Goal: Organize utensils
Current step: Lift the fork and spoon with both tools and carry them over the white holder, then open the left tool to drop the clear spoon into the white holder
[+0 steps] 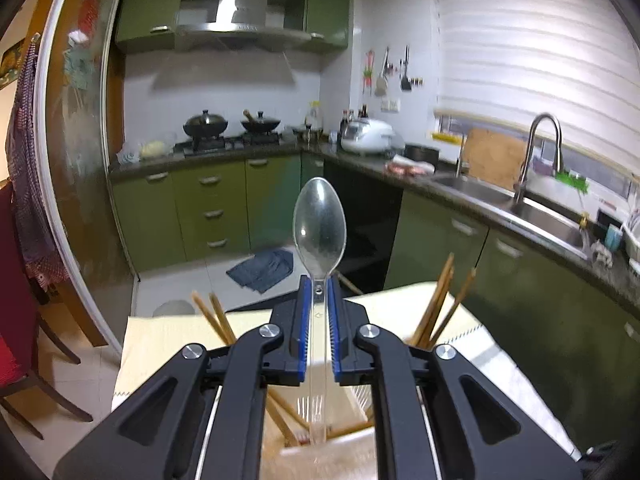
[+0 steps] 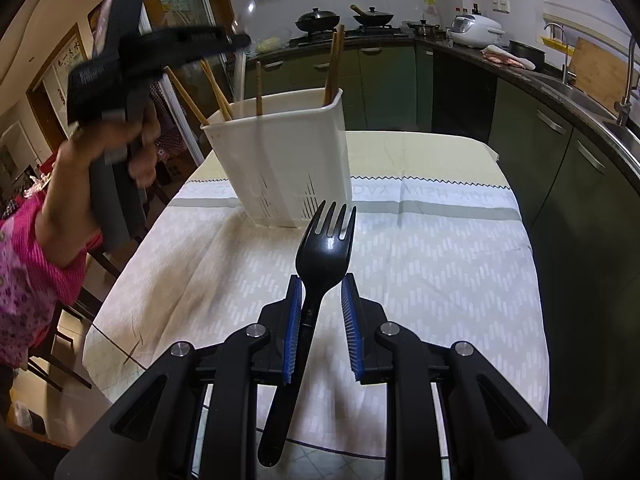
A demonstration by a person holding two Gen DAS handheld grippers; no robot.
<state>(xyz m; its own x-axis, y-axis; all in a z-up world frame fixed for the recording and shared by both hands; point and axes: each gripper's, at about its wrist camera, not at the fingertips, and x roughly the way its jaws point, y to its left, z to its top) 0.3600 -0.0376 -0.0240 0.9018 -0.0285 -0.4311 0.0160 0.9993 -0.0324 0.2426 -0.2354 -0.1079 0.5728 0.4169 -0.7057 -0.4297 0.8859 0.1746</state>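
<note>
I'm seeing two lidded woks (image 1: 205, 124) sitting on the stove, a white rice cooker (image 1: 367, 135) standing on the counter, and a blue cloth (image 1: 262, 269) lying on the floor.

Clear see-through spoon (image 1: 319, 228). Black fork (image 2: 316, 272). Both grippers black with blue ribbed pads: left gripper (image 1: 319, 300), right gripper (image 2: 322, 296). Utensil holder (image 2: 288, 160) off-white, thin dark slot marks low on its walls. Chopsticks (image 2: 334, 68) tan wood. Tablecloth (image 2: 440, 264) cream with pale chevron dashes, grey band and zigzag line across it. Kitchen cabinets (image 1: 208, 208) olive green, silver handles. Countertop (image 1: 500, 208) dark speckled. Woks (image 1: 205, 124) black. Rice cooker (image 1: 366, 134) white. Cloth on floor (image 1: 262, 270) blue. Sleeve (image 2: 24, 280) pink, small floral print.
</note>
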